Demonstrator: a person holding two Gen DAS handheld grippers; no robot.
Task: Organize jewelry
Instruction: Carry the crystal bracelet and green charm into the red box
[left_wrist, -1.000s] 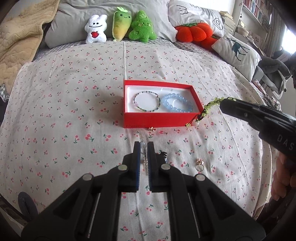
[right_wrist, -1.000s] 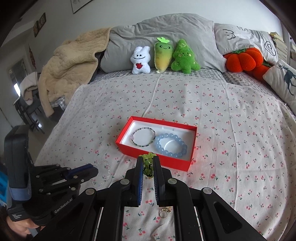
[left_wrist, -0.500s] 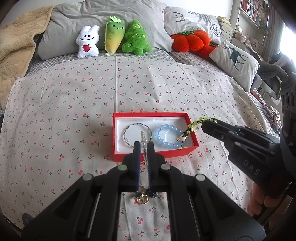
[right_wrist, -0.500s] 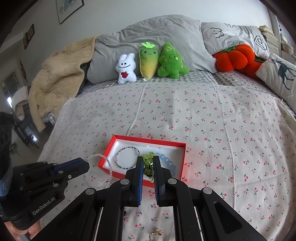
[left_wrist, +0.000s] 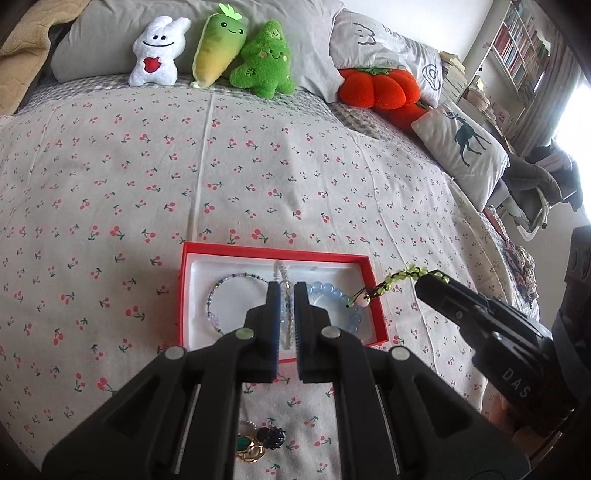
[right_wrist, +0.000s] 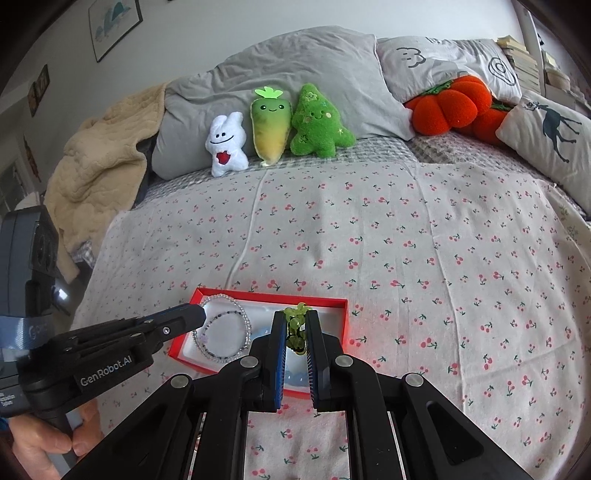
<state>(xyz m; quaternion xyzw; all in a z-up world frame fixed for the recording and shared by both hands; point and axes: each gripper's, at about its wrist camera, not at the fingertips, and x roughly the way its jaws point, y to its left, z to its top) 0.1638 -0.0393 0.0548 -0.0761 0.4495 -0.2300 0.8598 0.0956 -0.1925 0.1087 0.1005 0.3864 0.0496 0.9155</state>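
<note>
An open red box (left_wrist: 275, 252) with a white lining sits on the cherry-print bedsheet. It holds a thin dark-beaded bracelet (left_wrist: 218, 295) and a blue bead bracelet (left_wrist: 332, 291). My left gripper (left_wrist: 285, 286) is shut on a clear bead bracelet (left_wrist: 281, 271), which hangs over the box's middle. My right gripper (right_wrist: 295, 314) is shut on a green bead bracelet (right_wrist: 295, 326) above the box's right half (right_wrist: 334, 303). In the right wrist view, the left gripper (right_wrist: 199, 315) holds the clear loop (right_wrist: 246, 321) over the box's left part. The left wrist view shows the green strand (left_wrist: 400, 276) dangling by the box's right wall.
Several rings and small pieces (left_wrist: 256, 441) lie on the sheet just in front of the box. Plush toys (right_wrist: 273, 125), grey pillows and an orange pumpkin cushion (right_wrist: 450, 105) line the far side. A beige blanket (right_wrist: 99, 170) lies at the far left. A hand (right_wrist: 40, 446) grips the left tool.
Both grippers have moved forward from in front of the box to above it, each still carrying its bracelet. The box now sits low and close in both views.
</note>
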